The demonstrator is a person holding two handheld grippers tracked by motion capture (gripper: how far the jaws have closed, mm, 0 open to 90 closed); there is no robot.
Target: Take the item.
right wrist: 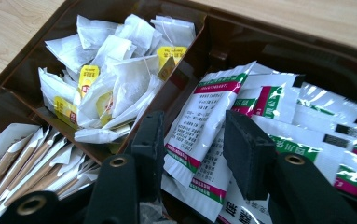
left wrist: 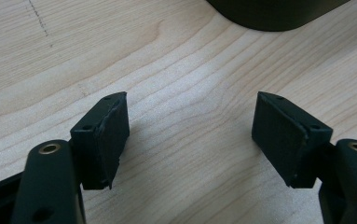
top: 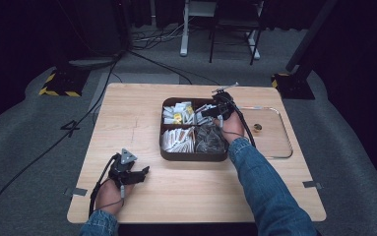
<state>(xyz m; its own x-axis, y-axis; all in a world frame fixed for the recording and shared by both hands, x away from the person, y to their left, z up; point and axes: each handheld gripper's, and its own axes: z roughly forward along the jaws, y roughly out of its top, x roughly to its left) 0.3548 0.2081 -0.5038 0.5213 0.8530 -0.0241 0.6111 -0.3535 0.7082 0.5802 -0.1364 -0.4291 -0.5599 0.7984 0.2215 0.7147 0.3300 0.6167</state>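
In the back-right compartment of the dark brown tray (right wrist: 213,28), the right hand-held gripper (right wrist: 192,140) straddles a glossy white sachet (right wrist: 199,126) w/ red-green print, jaws apart, not yet clamped. Next compartment: crinkly paper tea bags (right wrist: 115,79) (yellow tags). Left hand-held gripper (left wrist: 190,135) gapes wide over the pale wood-grain bench (left wrist: 176,70), nothing btwn. Grey carpet (top: 23,128) around, dark room.

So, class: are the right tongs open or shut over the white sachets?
Open: the right tongs straddle a white sachet, with gaps at both pads.
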